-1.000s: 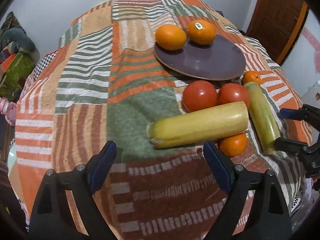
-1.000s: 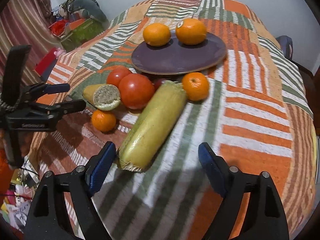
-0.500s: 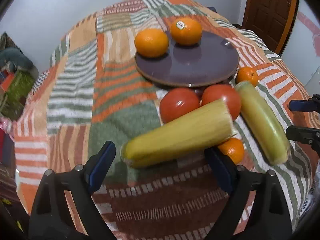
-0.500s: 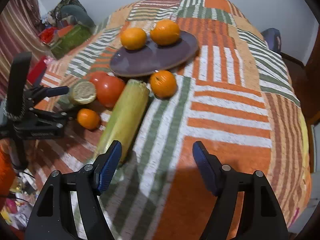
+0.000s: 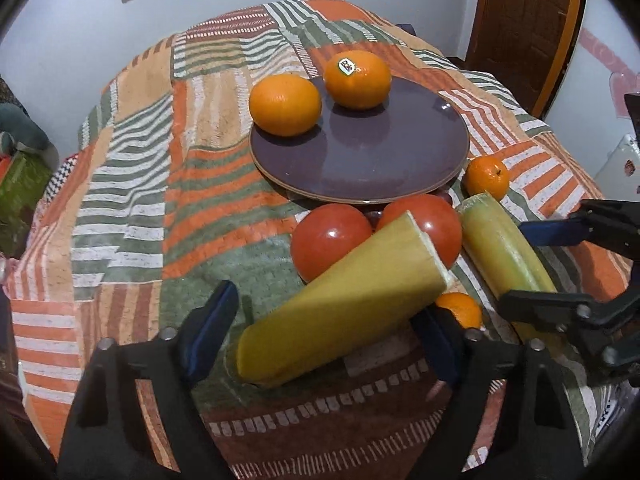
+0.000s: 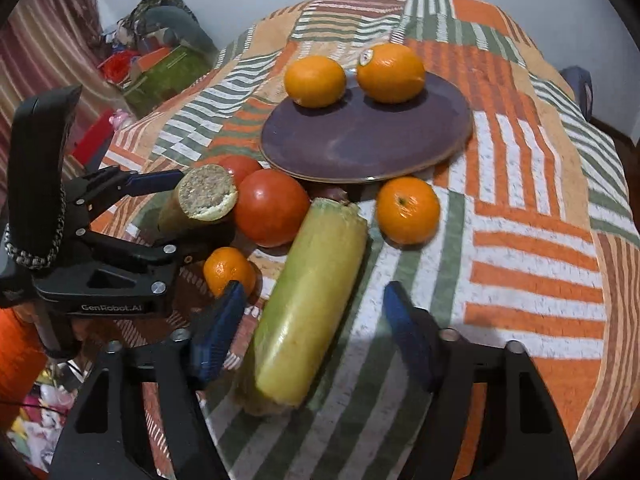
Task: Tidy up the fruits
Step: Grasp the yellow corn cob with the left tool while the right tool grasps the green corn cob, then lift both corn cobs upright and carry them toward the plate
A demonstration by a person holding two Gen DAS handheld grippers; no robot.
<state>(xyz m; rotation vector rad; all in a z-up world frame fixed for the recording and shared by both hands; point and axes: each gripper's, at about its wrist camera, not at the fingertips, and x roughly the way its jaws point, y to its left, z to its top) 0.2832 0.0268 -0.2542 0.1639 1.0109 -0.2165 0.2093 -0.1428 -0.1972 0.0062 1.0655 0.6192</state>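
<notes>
Both wrist views look down close over the table, sharing the purple plate from opposite sides.

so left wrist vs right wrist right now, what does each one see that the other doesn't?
Left wrist only: a wooden door, and the right gripper from the side, straddling the green corn cob.

Right wrist only: the yellow cob's cut end, the left gripper around that cob, and a green box beyond the table.

Both: purple plate with two oranges, two tomatoes, two small tangerines, both cobs, and the striped cloth.
</notes>
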